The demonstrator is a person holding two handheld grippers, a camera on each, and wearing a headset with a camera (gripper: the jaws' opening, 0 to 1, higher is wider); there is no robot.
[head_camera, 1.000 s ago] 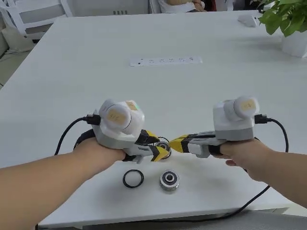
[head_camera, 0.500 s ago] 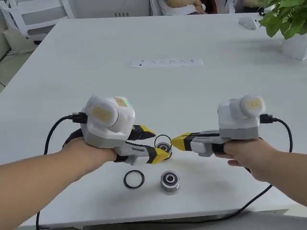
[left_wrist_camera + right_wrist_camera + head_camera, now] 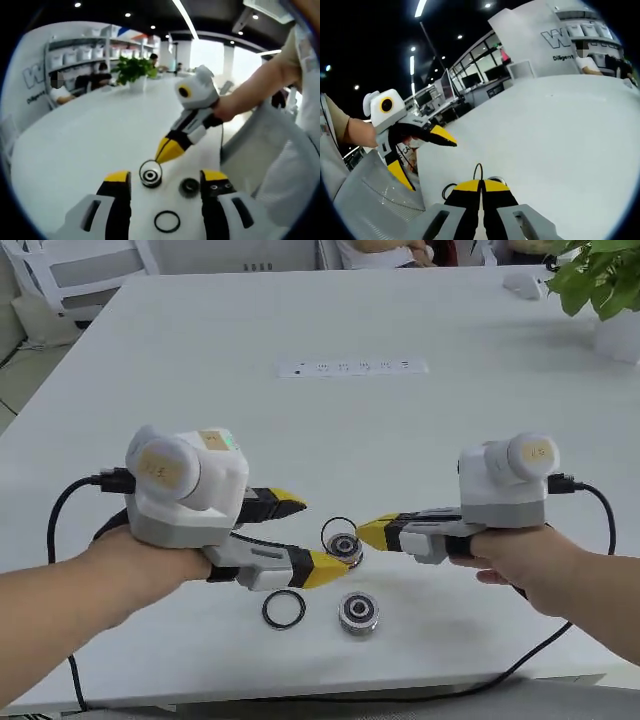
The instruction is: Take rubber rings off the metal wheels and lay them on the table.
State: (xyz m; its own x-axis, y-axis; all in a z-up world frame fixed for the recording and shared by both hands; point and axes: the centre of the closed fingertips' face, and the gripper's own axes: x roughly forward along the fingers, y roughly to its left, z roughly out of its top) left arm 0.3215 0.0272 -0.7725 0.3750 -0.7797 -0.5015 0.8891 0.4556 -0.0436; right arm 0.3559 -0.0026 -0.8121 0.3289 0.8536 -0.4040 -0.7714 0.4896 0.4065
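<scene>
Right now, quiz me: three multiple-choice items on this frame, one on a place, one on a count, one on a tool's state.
1. Where does the loose rubber ring lie?
A. left of the bare wheel, as the head view shows it
B. stacked on the bare wheel
C. between the left tool's jaws

2. How many metal wheels are on the table?
A. one
B. two
C. four

3. How does the left tool stand?
A. shut on a wheel
B. shut on a ring
C. open

Answers:
1 A: it lies flat on the table beside the bare wheel.
2 B: there is the bare wheel, plus a second wheel below the pinched ring that the right tool holds.
3 C: its yellow-tipped jaws are spread wide and grip nothing.
</scene>
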